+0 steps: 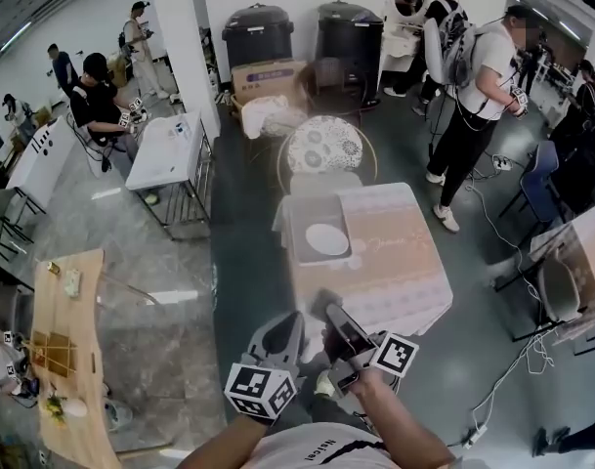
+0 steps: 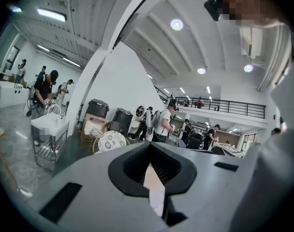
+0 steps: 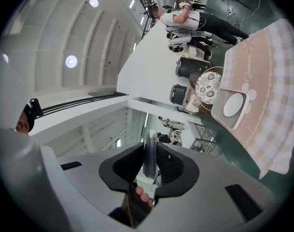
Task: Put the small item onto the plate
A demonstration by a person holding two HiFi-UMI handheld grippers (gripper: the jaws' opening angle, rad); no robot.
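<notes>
Probably treat the small item (image 3: pixel 149 151), a thin disc pinched across its flat faces by the right gripper (image 1: pixel 338 332) well short of the plate (image 1: pixel 326 239), as light, stiff, slippery, gripping only those faces, with the left gripper (image 2: pixel 149 149) closed on nothing.

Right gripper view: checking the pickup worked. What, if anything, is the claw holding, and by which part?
A thin flat disc, seen edge-on, pinched across its faces; its rounded far edge sticks out.
</notes>
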